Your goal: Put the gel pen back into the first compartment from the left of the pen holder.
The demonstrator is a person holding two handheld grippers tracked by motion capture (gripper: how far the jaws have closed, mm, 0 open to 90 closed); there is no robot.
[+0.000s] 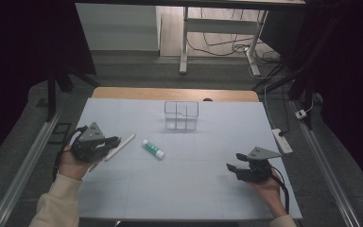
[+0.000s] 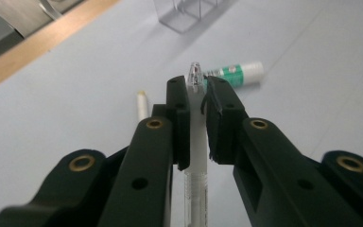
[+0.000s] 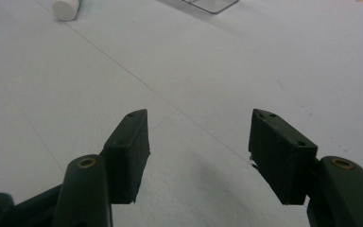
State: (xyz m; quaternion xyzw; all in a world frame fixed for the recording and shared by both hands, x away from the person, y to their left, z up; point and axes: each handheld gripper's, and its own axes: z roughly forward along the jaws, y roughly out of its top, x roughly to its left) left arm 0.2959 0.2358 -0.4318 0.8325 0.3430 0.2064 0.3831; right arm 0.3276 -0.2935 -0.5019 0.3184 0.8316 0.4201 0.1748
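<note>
Pen, white, slim and stiff, is seen in the high view left of the glue stick, clamped at its near end by the left tongs; the right tongs hang open and empty.

In the left gripper view the smooth, light barrel is pinched mid-length; slipping is judged possible. Writing on the green label cannot be read.

In the right gripper view only bare bench lies between the spread jaws.

The pen is lying left of the glue stick. The box is standing behind both on the table.
</note>
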